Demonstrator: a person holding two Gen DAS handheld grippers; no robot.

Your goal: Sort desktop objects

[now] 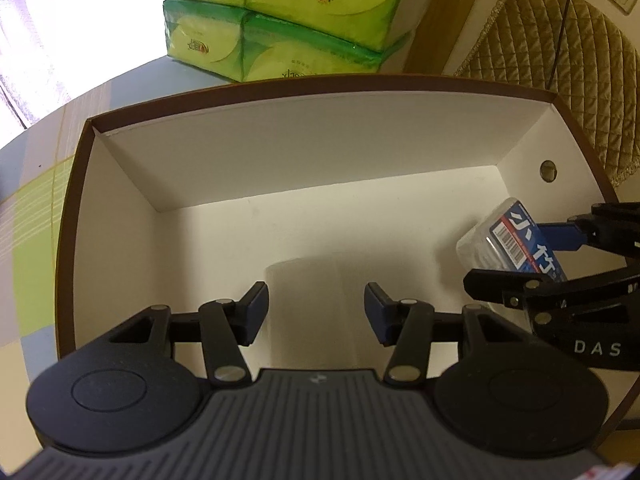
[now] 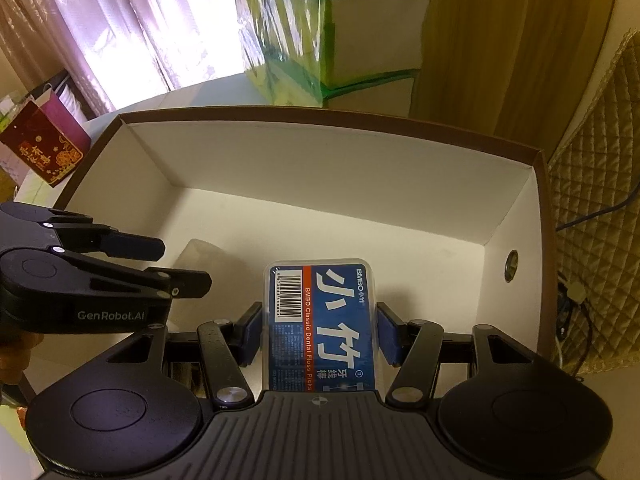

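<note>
Gripping, right: the right gripper (image 2: 319, 314) is clamped on a floss pick case (image 2: 324, 288), one blue pad against each long side.
Floss pick case: clear plastic with a blue label, white characters and a barcode. It points forward along the fingers. Seen from the left wrist it is tilted, in the air over the right end of the box's inside, near the right wall.
Left gripper: the left gripper (image 1: 316, 300) has its pads part-way apart, fingers reaching down into the box. A faint see-through thing (image 1: 310, 312) stands in the gap between them. Whether the pads press on it or merely flank it I cannot tell.
Gripper spacing: the two are side by side over the box, close but not touching.
Box: an open cardboard box (image 2: 320, 168) with white inner walls and a brown rim. Its floor is bare where it shows.
Eyelet: a small metal-ringed hole (image 2: 511, 261) sits in the box's right wall.
Table: a checked cloth in green and pale tones covers the table (image 1: 36, 220) under the box.
Behind the box: green tissue packs (image 1: 280, 20) are stacked in wrap just past the far rim.
Right of the box: a tan quilted cover (image 1: 580, 80), with a dark cable hanging across it.
Far left: a red gift bag (image 2: 44, 148) stands before pale curtains (image 2: 120, 40).
</note>
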